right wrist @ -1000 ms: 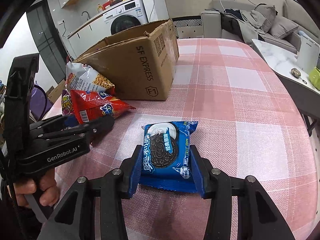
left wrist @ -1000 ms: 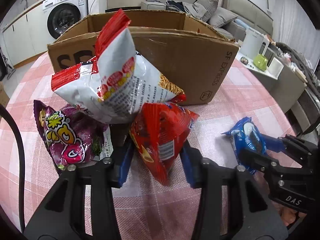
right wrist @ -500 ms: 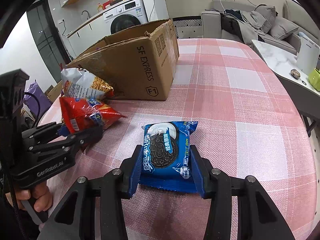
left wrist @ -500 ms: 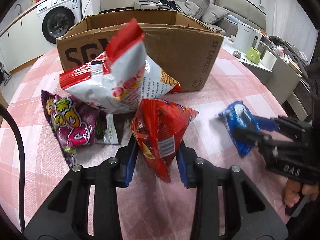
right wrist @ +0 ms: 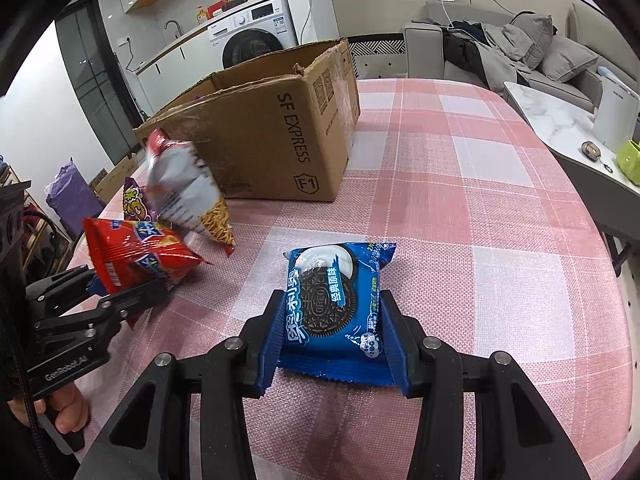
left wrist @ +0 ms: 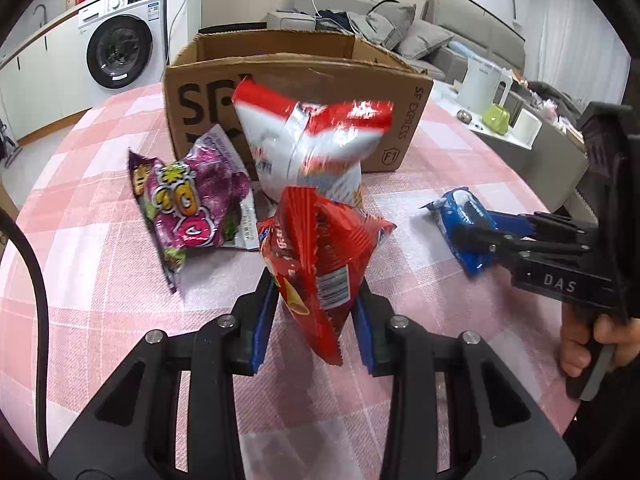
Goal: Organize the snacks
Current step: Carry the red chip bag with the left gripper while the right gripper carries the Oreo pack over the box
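Note:
My left gripper [left wrist: 314, 304] is shut on the lower part of a red chip bag [left wrist: 320, 248], held upright just over the pink checked tablecloth. Behind it a white-and-red snack bag [left wrist: 308, 152] stands blurred, and a purple candy bag [left wrist: 188, 204] lies to the left. An open cardboard box [left wrist: 280, 76] stands behind them. My right gripper [right wrist: 332, 308] is shut on a blue Oreo pack [right wrist: 332, 300] that rests on the cloth. In the right wrist view the red chip bag [right wrist: 136, 256] sits in the left gripper [right wrist: 120, 296] at the left.
The cardboard box [right wrist: 272, 136] fills the table's far left. A side table with a white kettle [left wrist: 482, 80] and a green cup [left wrist: 496, 118] stands off the table's right edge. The washing machine [left wrist: 120, 52] and sofa are farther back. A hand [left wrist: 580, 340] grips the right gripper's handle.
The left gripper's jaws closed on the red chip bag and drew it back from the box. The white-and-red bag that leaned over it swung upright. The right gripper stayed still.

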Demonstrator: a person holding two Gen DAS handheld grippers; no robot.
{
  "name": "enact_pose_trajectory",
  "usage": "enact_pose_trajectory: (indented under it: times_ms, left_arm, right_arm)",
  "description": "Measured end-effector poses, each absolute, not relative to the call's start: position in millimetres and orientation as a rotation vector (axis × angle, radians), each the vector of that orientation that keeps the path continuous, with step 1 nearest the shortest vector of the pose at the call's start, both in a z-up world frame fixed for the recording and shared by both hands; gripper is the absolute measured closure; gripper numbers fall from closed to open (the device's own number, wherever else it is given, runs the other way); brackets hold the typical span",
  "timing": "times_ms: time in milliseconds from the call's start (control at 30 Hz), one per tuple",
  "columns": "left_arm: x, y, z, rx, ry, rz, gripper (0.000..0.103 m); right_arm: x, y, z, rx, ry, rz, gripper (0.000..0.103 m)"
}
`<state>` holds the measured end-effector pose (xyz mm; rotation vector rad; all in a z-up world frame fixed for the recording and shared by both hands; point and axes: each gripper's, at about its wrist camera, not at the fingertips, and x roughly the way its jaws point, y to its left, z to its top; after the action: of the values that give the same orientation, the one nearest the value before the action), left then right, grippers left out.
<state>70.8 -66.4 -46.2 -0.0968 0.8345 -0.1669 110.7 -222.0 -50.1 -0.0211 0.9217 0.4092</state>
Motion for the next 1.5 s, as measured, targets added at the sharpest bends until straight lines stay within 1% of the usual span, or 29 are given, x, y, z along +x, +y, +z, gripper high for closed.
enact_pose_trajectory:
  times_ms: [300,533,567,600,700,767,933,967,1000,1067,1100,1500]
  left_arm:
    - [50,-43,-36,-0.127,0.792,-0.164,0.071]
    - [48,-46,-41,-0.095,0.836,-0.16,0.071]
    - [49,-47,-41,-0.086,0.845,-0.155,0.067]
    - [50,-47,-42,-0.085,0.854,-0.153,0.061]
    - [57,-47,-40,-0.082,0.858,-0.149,0.046]
    - [62,-48,-39,-0.081,0.857,-0.152,0.039]
    - [71,-53,-38,-0.061,0.837,-0.15,0.04]
    - [72,-55,-39,-0.064,0.827,-0.154,0.05]
    - [72,-55,-38,-0.069,0.824,-0.16,0.056]
    - [74,-56,-37,-0.071,0.811,-0.166,0.061]
    - [72,-56,-35,-0.072,0.797,-0.17,0.063]
    - [47,-45,-14,-0.103,0.718,-0.18,0.063]
  right_arm:
    - [104,-214,-43,-0.025,0.89,0.448,0.057]
    - [100,-207,-40,-0.041,0.882,0.462,0.057]
    - [100,-206,-40,-0.043,0.882,0.463,0.057]
    - [99,-206,-40,-0.046,0.884,0.464,0.057]
    - [100,-206,-40,-0.046,0.886,0.467,0.057]
    - [100,-207,-40,-0.045,0.886,0.466,0.057]
    - [101,-209,-39,-0.042,0.888,0.464,0.057]
    - [101,-209,-39,-0.042,0.887,0.463,0.057]
    - [101,-209,-39,-0.042,0.885,0.464,0.057]
    - [100,-209,-38,-0.042,0.882,0.464,0.057]
    - [99,-209,-37,-0.042,0.88,0.464,0.057]
    - [90,-204,-24,-0.035,0.833,0.489,0.057]
